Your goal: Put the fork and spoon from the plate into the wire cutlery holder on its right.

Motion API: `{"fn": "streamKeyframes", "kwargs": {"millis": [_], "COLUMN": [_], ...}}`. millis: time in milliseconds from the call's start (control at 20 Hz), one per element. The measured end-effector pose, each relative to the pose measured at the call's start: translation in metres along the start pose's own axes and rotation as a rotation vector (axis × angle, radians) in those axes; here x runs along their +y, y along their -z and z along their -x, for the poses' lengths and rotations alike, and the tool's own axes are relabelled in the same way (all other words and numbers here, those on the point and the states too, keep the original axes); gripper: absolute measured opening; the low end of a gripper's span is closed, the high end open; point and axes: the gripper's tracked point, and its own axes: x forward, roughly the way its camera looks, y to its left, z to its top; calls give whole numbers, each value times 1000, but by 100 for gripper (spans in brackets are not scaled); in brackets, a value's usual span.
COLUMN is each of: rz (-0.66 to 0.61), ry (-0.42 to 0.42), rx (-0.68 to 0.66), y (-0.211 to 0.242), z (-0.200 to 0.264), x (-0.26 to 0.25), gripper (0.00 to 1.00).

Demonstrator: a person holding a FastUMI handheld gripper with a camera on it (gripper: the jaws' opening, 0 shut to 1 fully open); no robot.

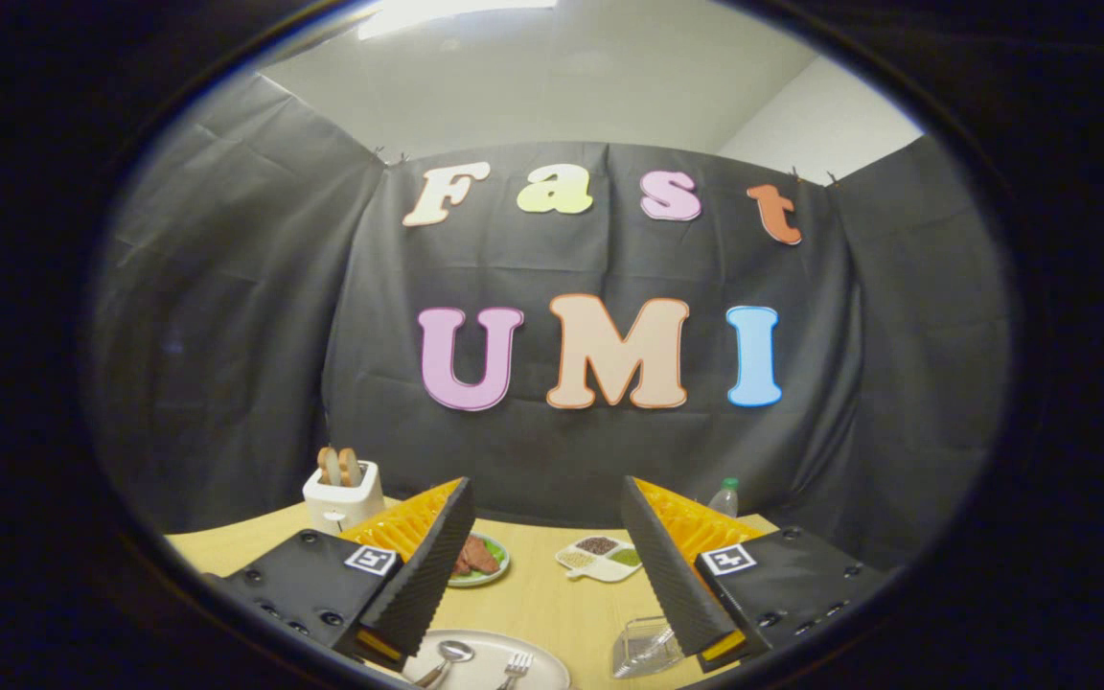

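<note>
Glossy metal spoon [449, 656] – matt wooden table [542, 599]

A pale wooden table [542, 599] carried everything. At its near edge sat a white plate [552, 671], and just to the right of it stood the wire cutlery holder [646, 645], resting directly on the wood. Farther back, left of centre, was a small green-rimmed dish [497, 565] with reddish slices on it. To its right lay a white divided tray [598, 558] with dark, pale and green fillings. At the far left stood a white toaster [343, 496] with bread sticking up. At the far right stood a clear bottle [724, 498] with a green cap.
</note>
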Motion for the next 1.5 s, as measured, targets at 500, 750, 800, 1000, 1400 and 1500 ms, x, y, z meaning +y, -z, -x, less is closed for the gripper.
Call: {"fn": "streamKeyframes", "kwargs": {"millis": [500, 750, 800, 1000, 1400, 1500], "rz": [-4, -27, -34, -16, 35, 38], "ry": [-45, -57, -62, -57, -76, -95], "rx": [240, 389, 409, 490, 684, 729], "y": [91, 144, 154, 191, 261, 277], "z": [2, 11, 13, 24, 44, 53], "x": [15, 17, 19, 15, 21, 26], "gripper": [99, 99, 99, 99, 99, 99]}}
